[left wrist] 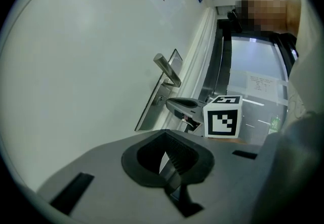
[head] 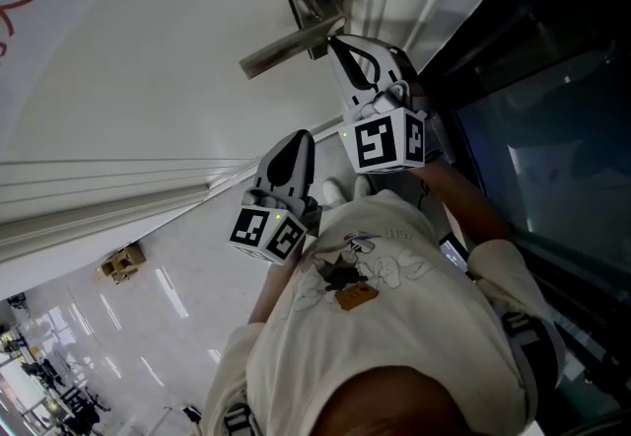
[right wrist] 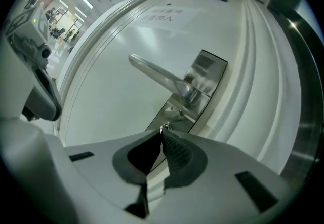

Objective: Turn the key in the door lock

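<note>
Right gripper has its fingers pinched tight on the little key. The key's stuck in the lock plate just under the door handle, near the door edge. Left gripper hangs off the door, fingers pressed together, nothing between them.

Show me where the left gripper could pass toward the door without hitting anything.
Free: the bare door panel beyond the free end of the lever handle, away from the lock plate. Crowded: below the lever handle, where the right gripper is shut on the key, and the ridged door frame beside the lock plate.
</note>
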`<control>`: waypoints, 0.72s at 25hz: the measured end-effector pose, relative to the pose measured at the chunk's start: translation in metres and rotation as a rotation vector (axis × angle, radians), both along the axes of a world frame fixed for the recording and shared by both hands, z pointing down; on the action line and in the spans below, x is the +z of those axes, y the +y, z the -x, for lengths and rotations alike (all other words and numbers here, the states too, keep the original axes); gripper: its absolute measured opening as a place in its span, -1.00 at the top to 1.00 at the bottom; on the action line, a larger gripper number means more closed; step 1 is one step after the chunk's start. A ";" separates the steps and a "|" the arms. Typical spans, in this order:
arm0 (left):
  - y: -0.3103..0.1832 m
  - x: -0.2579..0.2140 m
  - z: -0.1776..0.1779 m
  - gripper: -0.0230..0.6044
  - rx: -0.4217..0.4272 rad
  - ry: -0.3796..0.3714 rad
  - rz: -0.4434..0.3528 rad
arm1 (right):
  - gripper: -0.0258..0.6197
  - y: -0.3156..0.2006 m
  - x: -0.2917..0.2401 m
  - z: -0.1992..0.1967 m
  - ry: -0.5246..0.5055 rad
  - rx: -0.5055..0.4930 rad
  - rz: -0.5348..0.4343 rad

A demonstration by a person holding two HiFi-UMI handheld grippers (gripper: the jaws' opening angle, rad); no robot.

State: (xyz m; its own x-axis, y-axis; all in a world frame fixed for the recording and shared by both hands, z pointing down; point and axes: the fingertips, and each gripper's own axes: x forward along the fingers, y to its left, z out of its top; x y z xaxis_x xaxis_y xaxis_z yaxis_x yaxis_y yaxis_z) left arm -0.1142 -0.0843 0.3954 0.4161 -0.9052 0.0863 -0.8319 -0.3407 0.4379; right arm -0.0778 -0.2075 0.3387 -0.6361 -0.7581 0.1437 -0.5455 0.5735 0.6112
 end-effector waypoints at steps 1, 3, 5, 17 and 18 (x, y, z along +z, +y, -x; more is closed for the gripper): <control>0.000 0.000 0.000 0.91 0.000 -0.001 -0.002 | 0.86 0.000 0.000 0.000 0.036 0.002 -0.028; 0.000 0.000 0.000 0.91 0.001 -0.002 -0.007 | 0.86 0.001 0.002 0.001 0.113 0.008 -0.093; 0.000 -0.001 0.000 0.91 0.003 -0.003 -0.010 | 0.86 0.001 0.003 0.002 0.193 0.012 -0.158; 0.003 -0.004 -0.003 0.91 0.004 -0.007 -0.017 | 0.81 0.008 0.003 0.000 0.201 -0.001 -0.163; 0.003 -0.005 -0.003 0.91 0.003 -0.008 -0.017 | 0.77 0.010 0.003 -0.001 0.184 -0.002 -0.158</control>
State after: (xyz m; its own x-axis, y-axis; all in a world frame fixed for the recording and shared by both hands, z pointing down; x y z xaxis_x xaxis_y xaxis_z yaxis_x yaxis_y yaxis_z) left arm -0.1116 -0.0809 0.3908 0.4181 -0.9054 0.0741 -0.8345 -0.3506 0.4251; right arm -0.0765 -0.1973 0.3414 -0.6114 -0.7794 0.1369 -0.4156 0.4635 0.7826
